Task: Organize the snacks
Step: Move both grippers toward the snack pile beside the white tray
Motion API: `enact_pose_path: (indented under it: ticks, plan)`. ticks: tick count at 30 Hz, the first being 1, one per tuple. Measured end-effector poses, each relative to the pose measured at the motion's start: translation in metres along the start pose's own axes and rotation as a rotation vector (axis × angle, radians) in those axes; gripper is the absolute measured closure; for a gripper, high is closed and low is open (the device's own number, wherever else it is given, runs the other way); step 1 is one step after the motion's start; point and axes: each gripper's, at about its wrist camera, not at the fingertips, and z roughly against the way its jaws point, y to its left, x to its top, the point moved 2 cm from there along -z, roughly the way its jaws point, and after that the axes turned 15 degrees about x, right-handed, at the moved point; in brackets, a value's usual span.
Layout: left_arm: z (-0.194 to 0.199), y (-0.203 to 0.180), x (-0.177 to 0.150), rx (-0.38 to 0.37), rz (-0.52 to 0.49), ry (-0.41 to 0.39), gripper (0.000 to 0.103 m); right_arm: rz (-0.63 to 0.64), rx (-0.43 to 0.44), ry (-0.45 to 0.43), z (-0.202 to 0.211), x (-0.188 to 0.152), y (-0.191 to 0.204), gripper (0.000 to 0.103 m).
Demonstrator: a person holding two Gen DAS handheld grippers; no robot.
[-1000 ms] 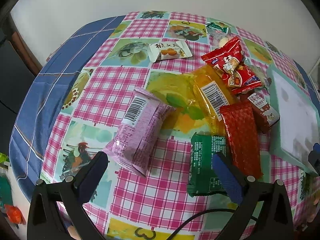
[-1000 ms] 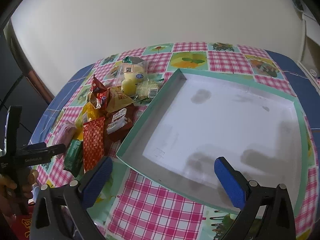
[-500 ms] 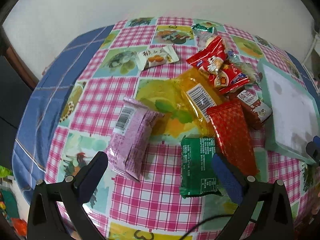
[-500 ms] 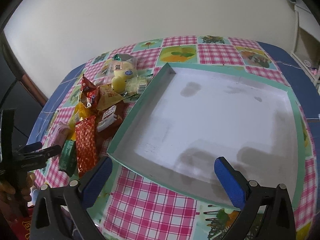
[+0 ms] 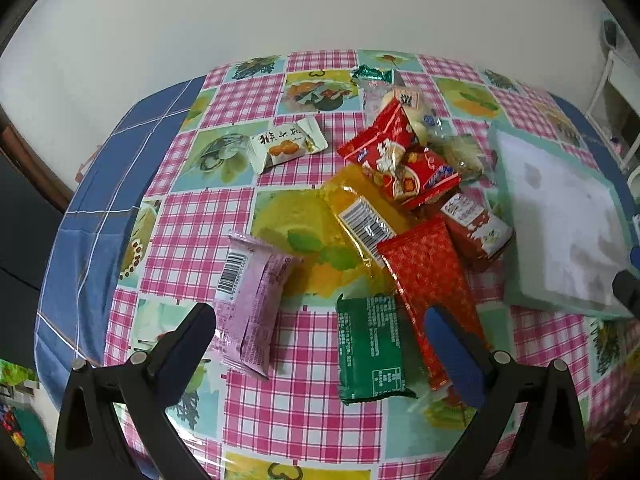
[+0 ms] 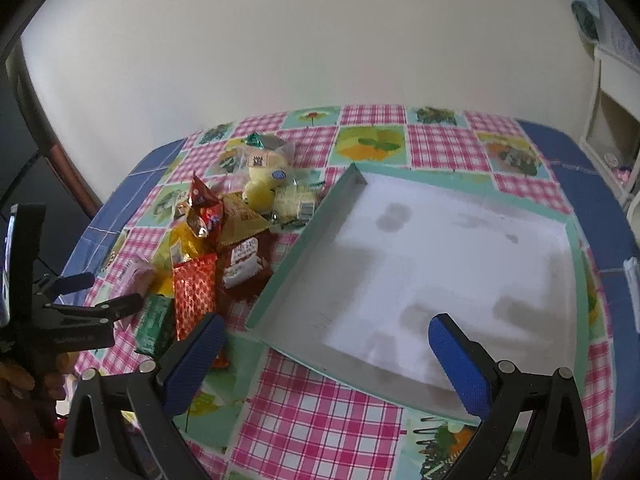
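A pile of snacks lies on the checked tablecloth. My left gripper (image 5: 318, 320) is open just above the table, with a pink packet (image 5: 252, 300) by its left finger and a green packet (image 5: 370, 350) by its right. Behind them lie a red patterned packet (image 5: 432, 280), a yellow packet (image 5: 360, 216), red packets (image 5: 384, 148) and a small white packet (image 5: 286, 144). A shallow teal-rimmed tray (image 5: 560, 216) sits right of the pile, with nothing in it. My right gripper (image 6: 326, 328) is open over the tray's (image 6: 304, 248) near corner. The left gripper (image 6: 106, 292) also shows in the right wrist view.
A white wall runs along the table's far side. The blue border of the cloth (image 5: 88, 208) marks the left table edge. A white shelf unit (image 6: 612, 120) stands at the far right. A hand (image 6: 16, 376) holds the left gripper's handle.
Both cameras have drawn back and tilted up, so more wall shows and the snacks and tray look smaller. Both grippers stay open, and nothing on the table has moved.
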Motion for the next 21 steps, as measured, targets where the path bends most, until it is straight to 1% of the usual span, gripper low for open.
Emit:
enact_pose_path:
  ticks: [2,4,7,10,13,16,18,21]
  plan:
    - [0.004,0.002,0.004,-0.019,0.018,0.007,0.000,0.013,-0.019,-0.003,0.004,0.003,0.004,0.000]
    - [0.008,0.004,0.007,-0.028,0.039,0.020,0.000,0.026,-0.056,-0.003,0.008,0.005,0.009,0.000]
    - [0.015,0.005,0.011,-0.042,0.072,0.038,0.000,0.025,-0.077,-0.007,0.014,0.006,0.011,0.000]
    - [0.022,0.004,0.016,-0.003,0.099,0.061,0.000,-0.006,-0.096,0.007,0.017,0.009,0.010,0.000]
    - [0.030,0.004,0.018,0.028,0.123,0.057,0.000,-0.019,-0.115,0.018,0.019,0.011,0.014,0.000]
    - [0.031,0.004,0.018,0.061,0.166,0.079,0.000,-0.034,-0.134,0.019,0.022,0.013,0.016,0.000]
    - [0.030,0.002,0.016,0.065,0.196,0.091,0.000,-0.064,-0.125,0.015,0.024,0.015,0.017,0.000]
    - [0.028,-0.002,0.012,0.067,0.204,0.111,0.000,-0.093,-0.133,0.016,0.021,0.017,0.016,0.000]
